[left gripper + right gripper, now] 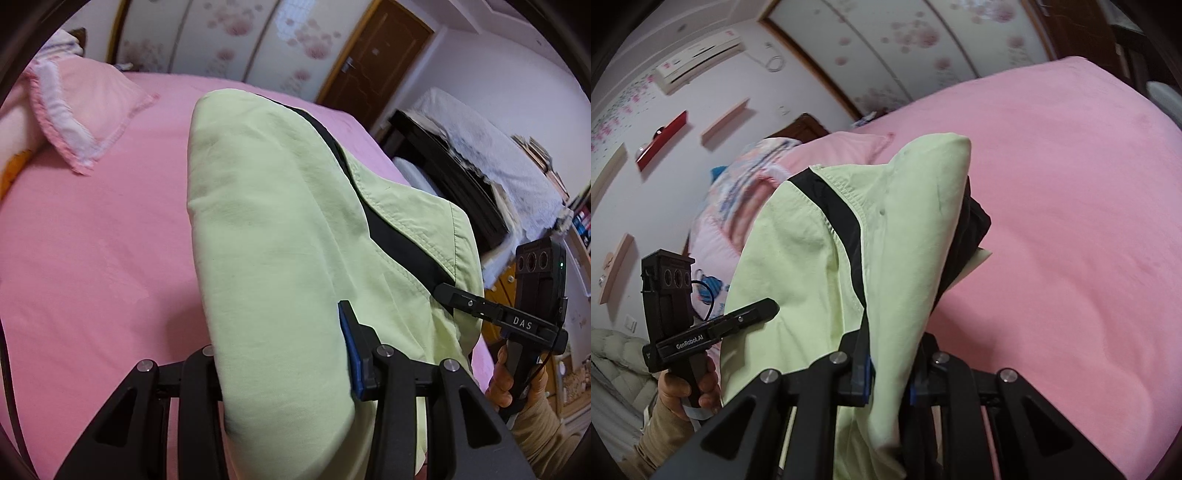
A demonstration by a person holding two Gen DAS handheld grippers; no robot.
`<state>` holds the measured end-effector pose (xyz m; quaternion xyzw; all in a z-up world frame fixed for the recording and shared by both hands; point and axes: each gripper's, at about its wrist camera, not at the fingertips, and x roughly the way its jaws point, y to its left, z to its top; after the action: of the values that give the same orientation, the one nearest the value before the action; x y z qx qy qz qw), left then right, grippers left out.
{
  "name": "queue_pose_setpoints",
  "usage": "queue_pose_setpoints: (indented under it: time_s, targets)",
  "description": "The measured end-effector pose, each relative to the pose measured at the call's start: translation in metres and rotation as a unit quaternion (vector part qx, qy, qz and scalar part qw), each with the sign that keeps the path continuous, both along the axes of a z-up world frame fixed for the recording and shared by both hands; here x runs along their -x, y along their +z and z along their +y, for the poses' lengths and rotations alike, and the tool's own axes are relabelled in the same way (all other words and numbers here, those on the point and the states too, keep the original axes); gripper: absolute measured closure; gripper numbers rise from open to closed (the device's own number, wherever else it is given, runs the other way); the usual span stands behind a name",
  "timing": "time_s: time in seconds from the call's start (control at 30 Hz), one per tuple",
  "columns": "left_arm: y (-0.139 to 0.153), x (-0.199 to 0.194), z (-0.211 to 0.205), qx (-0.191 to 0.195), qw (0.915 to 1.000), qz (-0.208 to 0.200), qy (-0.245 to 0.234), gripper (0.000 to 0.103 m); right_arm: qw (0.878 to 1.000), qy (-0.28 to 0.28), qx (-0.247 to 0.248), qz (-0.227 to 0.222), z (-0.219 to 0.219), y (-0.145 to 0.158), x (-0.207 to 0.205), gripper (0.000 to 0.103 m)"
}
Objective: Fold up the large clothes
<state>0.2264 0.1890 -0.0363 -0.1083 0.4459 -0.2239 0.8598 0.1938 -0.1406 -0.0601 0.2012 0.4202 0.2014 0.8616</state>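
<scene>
Garment [280, 229]: pale green with black band, lifted clear of the pink bed [92, 240], draped forward over both grippers.

Left gripper [284, 354]: jaws part-way apart, clamped on a thick fold of the garment; blue pad pressed against the fold's right side, left finger hidden behind cloth. Fold fills the gap and rises far beyond the fingertips.

Right gripper [888, 373]: jaws nearly together, pinching a thin edge of the garment; cloth runs between both blue pads and hangs below them. Black lining showing on the far right of the raised cloth.

Hands: right hand [508, 376] on its handle at right of left view; left hand [689, 384] at lower left of right view.

Pillow [85, 110]: pink, far left on bed.
</scene>
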Motion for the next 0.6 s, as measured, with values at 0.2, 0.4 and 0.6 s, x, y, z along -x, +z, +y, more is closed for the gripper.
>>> queue_pose_setpoints:
  time_s: [0.2, 0.4, 0.6]
  targets:
    - [0.003, -0.037, 0.088, -0.027, 0.9986, -0.012, 0.043, 0.063, 1.000, 0.018, -0.021, -0.002, 0.090, -0.008, -0.065, 0.090]
    - [-0.038, -0.088, 0.157, -0.043, 0.9962, 0.010, 0.075, 0.063, 0.999, 0.026, -0.025, 0.015, 0.173, -0.052, -0.128, 0.090]
    - [-0.116, -0.141, 0.193, -0.058, 0.9928, 0.055, 0.090, 0.061, 0.997, 0.017, -0.025, 0.066, 0.223, -0.123, -0.180, 0.090]
